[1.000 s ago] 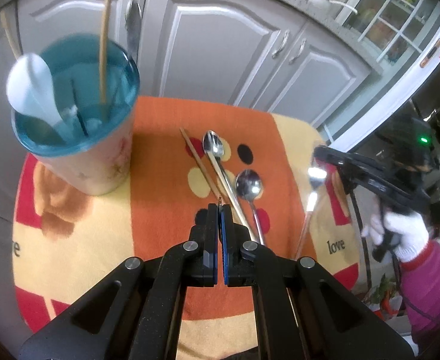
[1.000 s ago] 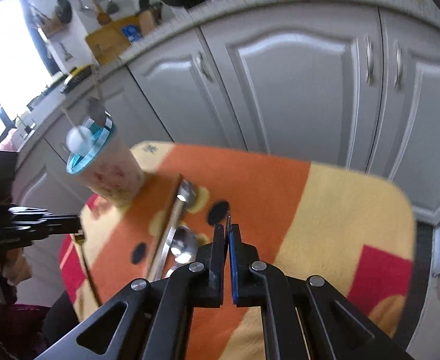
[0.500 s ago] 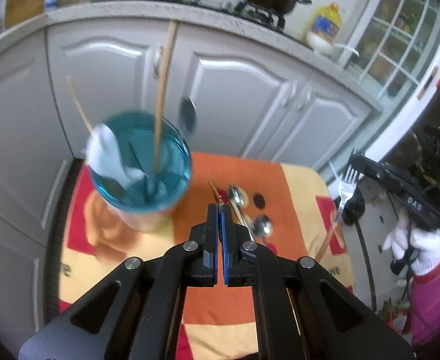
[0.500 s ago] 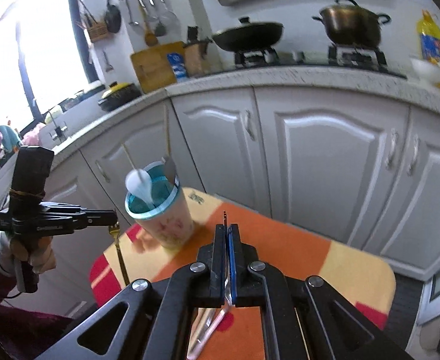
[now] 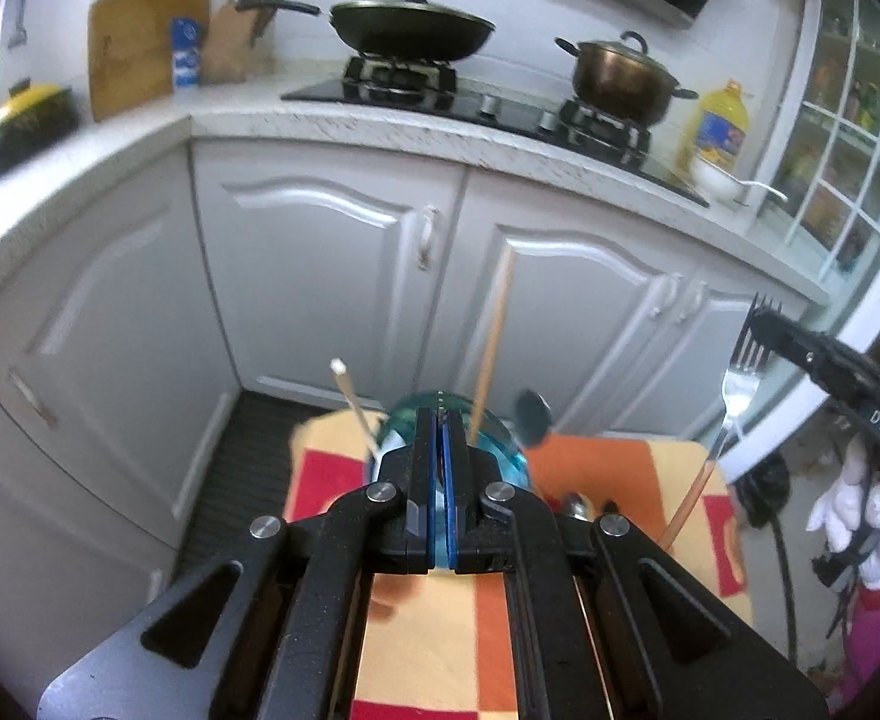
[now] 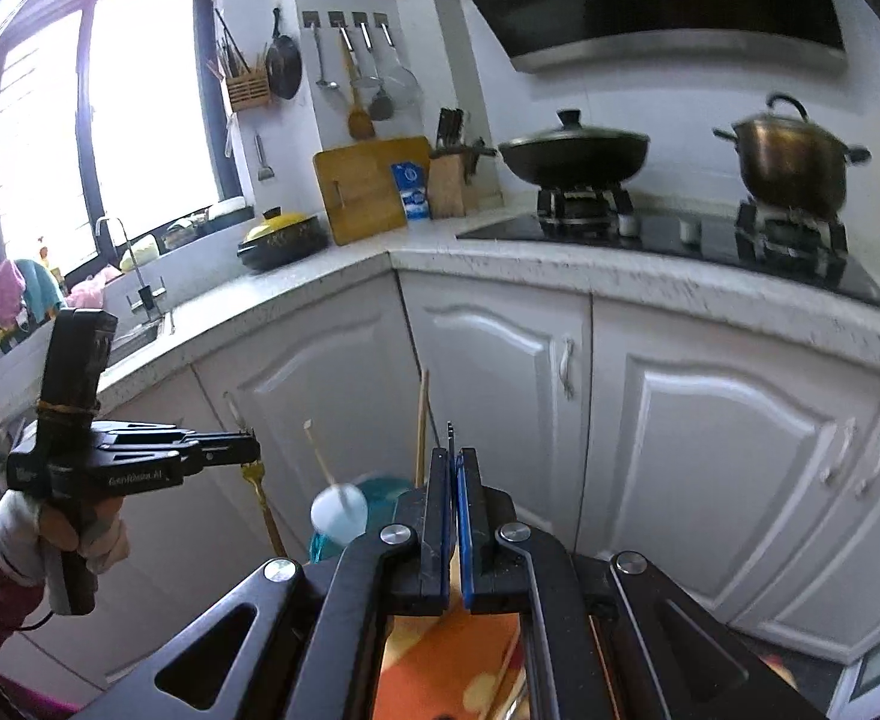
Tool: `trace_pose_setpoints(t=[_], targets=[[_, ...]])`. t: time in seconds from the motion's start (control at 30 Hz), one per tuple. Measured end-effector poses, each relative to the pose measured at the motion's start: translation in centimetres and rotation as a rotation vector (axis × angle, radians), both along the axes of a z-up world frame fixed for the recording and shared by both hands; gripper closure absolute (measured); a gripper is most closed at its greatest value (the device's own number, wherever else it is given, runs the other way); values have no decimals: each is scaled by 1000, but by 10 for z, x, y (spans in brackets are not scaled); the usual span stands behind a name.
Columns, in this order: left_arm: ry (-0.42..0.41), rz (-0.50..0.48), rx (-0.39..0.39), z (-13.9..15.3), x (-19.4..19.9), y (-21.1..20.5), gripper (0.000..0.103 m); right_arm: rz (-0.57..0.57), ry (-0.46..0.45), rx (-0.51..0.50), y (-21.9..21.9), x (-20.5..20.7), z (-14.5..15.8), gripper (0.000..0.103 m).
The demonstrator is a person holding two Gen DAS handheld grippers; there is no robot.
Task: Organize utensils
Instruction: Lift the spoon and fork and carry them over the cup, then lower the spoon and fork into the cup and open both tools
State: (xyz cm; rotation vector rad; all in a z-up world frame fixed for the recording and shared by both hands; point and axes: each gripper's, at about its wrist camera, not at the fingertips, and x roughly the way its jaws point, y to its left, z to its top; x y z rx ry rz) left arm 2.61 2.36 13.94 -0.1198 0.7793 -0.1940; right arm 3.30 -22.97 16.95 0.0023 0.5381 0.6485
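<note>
White kitchen cabinets [image 5: 332,276] back a small desk [image 5: 596,468] under an orange cloth. Nearest, each tool [image 5: 438,420] [image 6: 453,456] clenches a fork: right fork [image 5: 734,384], left fork [image 6: 257,477]. Beyond stands the teal cup [image 5: 509,456] holding chopsticks.

The surface [image 5: 428,618] is covered by a cloth patterned in orange, yellow and red. A teal-rimmed cup [image 5: 515,462] is stood on it near the far edge, and spoons [image 5: 575,504] are laid just beside the cup.

Daylight from blown-out window [image 6: 110,114], fisheye-bent edges, slight motion blur
</note>
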Motion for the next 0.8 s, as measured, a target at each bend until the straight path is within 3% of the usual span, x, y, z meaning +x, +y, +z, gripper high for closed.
trace_pose_setpoints(t=[0.23, 0.43, 0.8], targets=[[-44, 67, 81, 0, 24, 6, 103, -43, -39, 3, 37, 33, 9, 101], [-42, 97, 144, -19, 42, 3, 103, -79, -97, -55, 68, 54, 5, 101], [-50, 114, 224, -50, 54, -13, 103, -98, -164, -191, 106, 71, -35, 101]])
